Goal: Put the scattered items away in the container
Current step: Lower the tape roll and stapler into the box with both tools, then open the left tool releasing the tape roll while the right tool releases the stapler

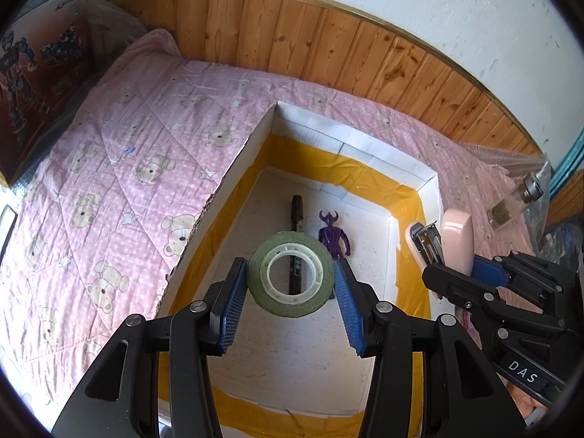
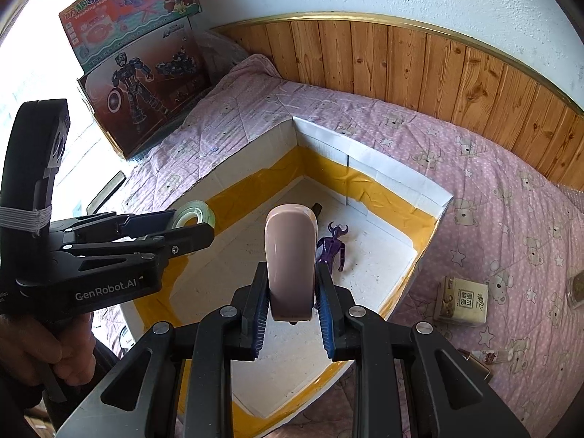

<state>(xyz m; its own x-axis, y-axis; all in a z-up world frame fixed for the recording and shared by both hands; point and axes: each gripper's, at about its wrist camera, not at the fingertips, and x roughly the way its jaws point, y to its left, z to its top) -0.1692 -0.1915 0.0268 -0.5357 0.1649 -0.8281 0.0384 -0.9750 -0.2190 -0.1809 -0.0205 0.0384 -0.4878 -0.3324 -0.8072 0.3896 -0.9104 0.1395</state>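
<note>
A white box (image 1: 359, 145) with yellow tape inside lies on the pink bear quilt; it also shows in the right wrist view (image 2: 394, 175). Inside lie a black marker (image 1: 297, 211) and a purple figure (image 1: 334, 235), the figure also in the right wrist view (image 2: 332, 248). My left gripper (image 1: 291, 279) is shut on a green tape roll (image 1: 291, 279) and holds it above the box; the roll also shows in the right wrist view (image 2: 191, 213). My right gripper (image 2: 291, 292) is shut on a pink stapler (image 2: 291, 255) above the box, also seen in the left wrist view (image 1: 443, 244).
A small carton (image 2: 463, 301), a glass jar (image 2: 576, 288) and a small bottle (image 2: 481, 359) lie on the quilt right of the box. A glass bottle (image 1: 514, 202) lies at the right edge. Toy boxes (image 2: 138, 69) stand at the far left. A wood-panelled wall runs behind the bed.
</note>
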